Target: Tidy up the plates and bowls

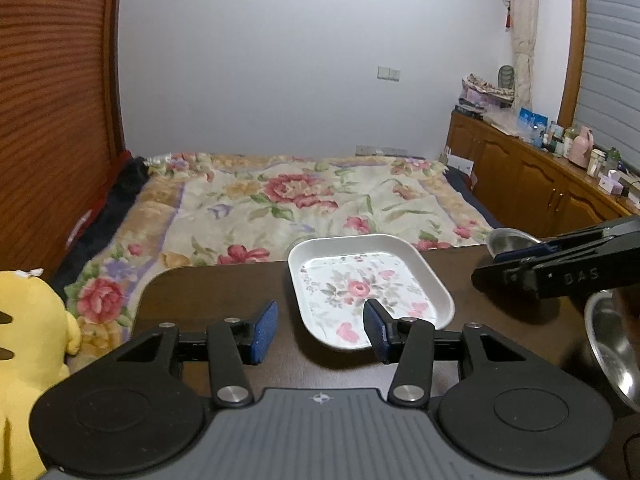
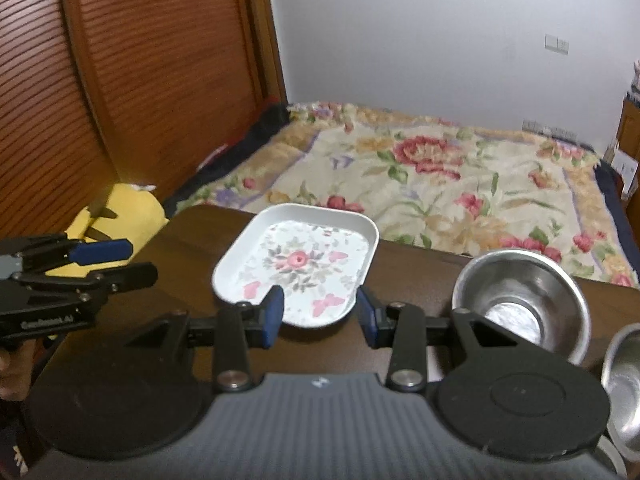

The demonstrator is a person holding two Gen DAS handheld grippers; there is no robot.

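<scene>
The plate (image 1: 370,292), a rounded-square white dish printed with pink flowers and butterflies, lies flat on the dark table (image 1: 208,292), near its far edge, with nothing on it and nothing touching it. To its right stand two steel bowls: one bowl (image 2: 520,300) upright and apart from the plate, and a second bowl (image 2: 624,392) at the table's near right corner, cut off by the frame. They are unstacked, so the sorting is judged to be unfinished.

The left gripper (image 1: 322,326) hangs over the table just short of the plate's near-left corner. Its blue pads (image 1: 265,330) stand parted with only tabletop and a little of the plate's rim behind them; it grasps nothing. The right gripper (image 2: 320,314) hangs at the plate's near edge, jaws likewise released and empty. Both point down and forward, a pose that suits a return to the dishes, probably the bowls, though which is next cannot be told.

Beyond the table lies a bed under a floral blanket (image 1: 304,196). A yellow plush toy (image 1: 28,344) sits at the table's left, beside slatted wooden doors (image 2: 160,72).

Writing: "DAS" is moulded on the side of the right gripper as the left camera sees it. Pale lettering on the left gripper's side, seen from the right camera, is too blurred to read.
</scene>
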